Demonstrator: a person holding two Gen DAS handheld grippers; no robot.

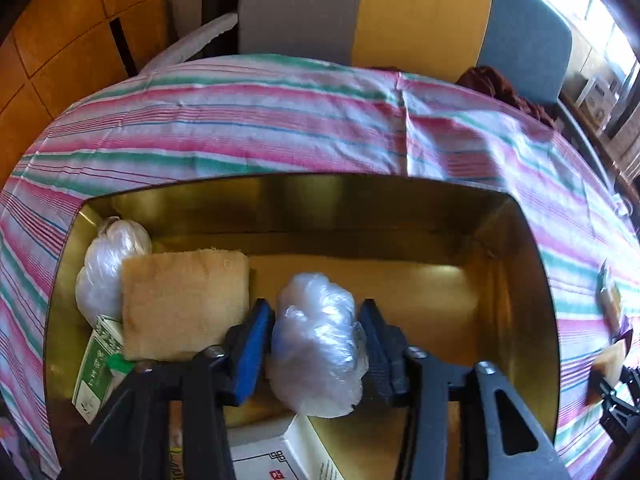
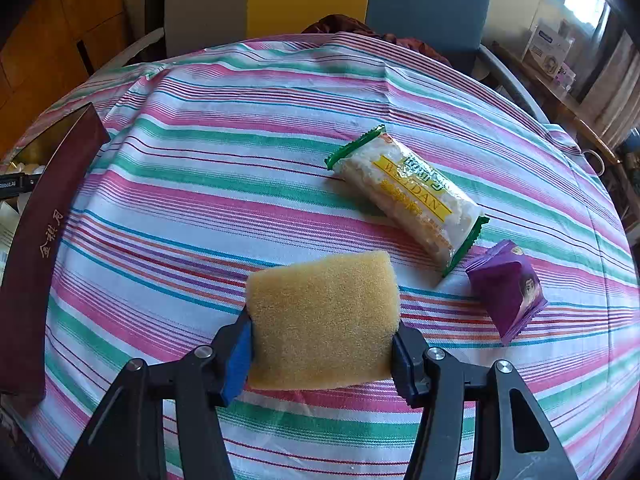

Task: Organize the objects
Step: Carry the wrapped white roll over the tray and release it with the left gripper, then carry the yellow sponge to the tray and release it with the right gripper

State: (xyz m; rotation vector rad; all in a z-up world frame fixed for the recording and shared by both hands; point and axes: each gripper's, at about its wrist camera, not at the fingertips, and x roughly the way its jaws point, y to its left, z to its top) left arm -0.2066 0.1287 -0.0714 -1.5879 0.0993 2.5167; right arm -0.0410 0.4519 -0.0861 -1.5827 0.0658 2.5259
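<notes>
A: What do we hold?

B: Our left gripper point(image 1: 316, 344) clamps a crumpled clear plastic bag point(image 1: 318, 344) inside the gold-lined box point(image 1: 516, 280), beside a sponge point(image 1: 184, 304).

A: And the right?

B: Our right gripper point(image 2: 322, 340) squeezes a yellow sponge point(image 2: 324, 320) above the striped tablecloth point(image 2: 200, 184); beyond lie a purple packet point(image 2: 506, 288) and a rice cracker packet point(image 2: 408, 196).

left gripper point(image 1: 316, 344) clamped, right gripper point(image 2: 322, 344) clamped (fingers level)

2 sponges point(image 1: 182, 304) point(image 2: 324, 320), 2 plastic bundles point(image 1: 316, 344) point(image 1: 106, 264), 2 snack packets point(image 2: 408, 196) point(image 2: 506, 288), 1 box point(image 1: 516, 240).
</notes>
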